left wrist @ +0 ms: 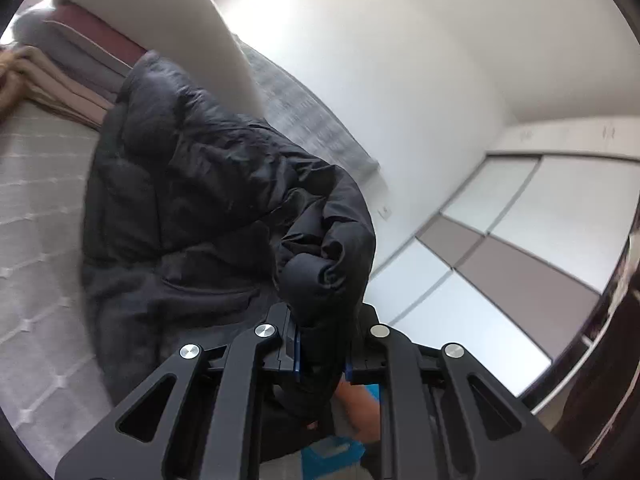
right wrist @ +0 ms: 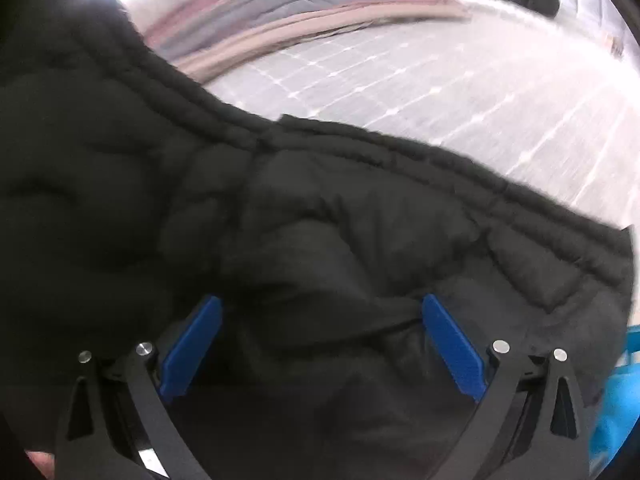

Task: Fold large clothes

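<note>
A black quilted puffer jacket (left wrist: 192,184) lies on a pale quilted mattress (left wrist: 36,216). My left gripper (left wrist: 322,344) is shut on a bunched fold of the jacket and holds it lifted off the bed. In the right wrist view the jacket (right wrist: 280,208) fills the lower frame. My right gripper (right wrist: 320,320) is open, its blue fingers (right wrist: 192,344) spread wide just over the jacket's padding with nothing clamped. The mattress (right wrist: 440,80) shows beyond the jacket's ribbed edge.
Folded blankets in pink, grey and beige (right wrist: 304,4) are stacked at the far side of the bed, also seen in the left wrist view (left wrist: 68,68). A white wall and a sliding-door wardrobe (left wrist: 520,248) stand to the right. A blue object (right wrist: 616,408) sits at the bed's edge.
</note>
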Demonstrator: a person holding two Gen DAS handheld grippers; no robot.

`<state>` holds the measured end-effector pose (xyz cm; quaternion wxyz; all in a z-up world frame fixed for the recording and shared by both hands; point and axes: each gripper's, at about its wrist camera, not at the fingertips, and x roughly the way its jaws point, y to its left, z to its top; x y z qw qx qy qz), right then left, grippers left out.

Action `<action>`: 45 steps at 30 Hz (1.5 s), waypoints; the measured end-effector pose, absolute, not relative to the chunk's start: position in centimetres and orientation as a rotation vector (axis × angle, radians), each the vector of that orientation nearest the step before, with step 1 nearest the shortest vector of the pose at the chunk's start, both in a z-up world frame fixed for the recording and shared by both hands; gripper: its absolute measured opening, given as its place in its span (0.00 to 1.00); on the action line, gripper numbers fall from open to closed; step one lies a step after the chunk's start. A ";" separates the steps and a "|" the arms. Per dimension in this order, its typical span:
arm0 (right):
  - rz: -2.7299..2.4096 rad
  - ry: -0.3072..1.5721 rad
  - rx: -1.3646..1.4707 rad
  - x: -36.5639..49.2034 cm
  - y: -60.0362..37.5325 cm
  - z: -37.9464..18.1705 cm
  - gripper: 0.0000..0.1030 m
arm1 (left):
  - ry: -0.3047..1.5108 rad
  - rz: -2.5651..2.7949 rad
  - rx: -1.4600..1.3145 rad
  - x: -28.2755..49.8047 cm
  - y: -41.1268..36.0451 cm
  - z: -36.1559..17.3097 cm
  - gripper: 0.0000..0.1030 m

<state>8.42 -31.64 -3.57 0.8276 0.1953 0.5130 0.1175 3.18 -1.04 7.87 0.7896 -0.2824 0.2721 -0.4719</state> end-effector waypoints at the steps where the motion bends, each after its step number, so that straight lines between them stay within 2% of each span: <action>1: 0.283 1.077 0.473 7.7 -32.4 -3.5 0.95 | 0.598 -1.037 -0.585 3.0 -2.7 7.7 0.12; 6: 0.404 0.976 0.813 4.5 -38.4 -4.6 0.95 | 0.670 -1.132 -0.466 1.1 -10.1 6.4 0.12; 12: 0.419 0.884 1.021 -1.2 -43.2 -6.7 0.95 | 0.752 -1.230 -0.329 -1.0 -17.2 4.6 0.12; 30: 0.418 0.745 1.306 -7.0 -52.1 -9.6 0.93 | 1.006 -1.248 -0.001 -1.4 -25.8 -1.5 0.15; 33: 0.329 0.676 1.277 -7.2 -54.7 -8.3 0.94 | 1.016 -1.220 0.082 -2.1 -27.0 -2.1 0.20; 39: 0.273 0.511 1.085 -10.4 -55.0 -1.1 0.94 | 1.028 -1.242 0.197 -4.0 -29.8 -2.7 0.54; 42: 0.377 0.558 0.978 -9.8 -51.7 2.0 0.94 | 1.005 -1.256 0.226 -5.0 -30.5 -2.4 0.69; 45: 0.519 0.657 0.938 -5.8 -48.6 2.7 0.94 | 1.003 -1.273 0.214 -5.6 -30.4 -1.7 0.75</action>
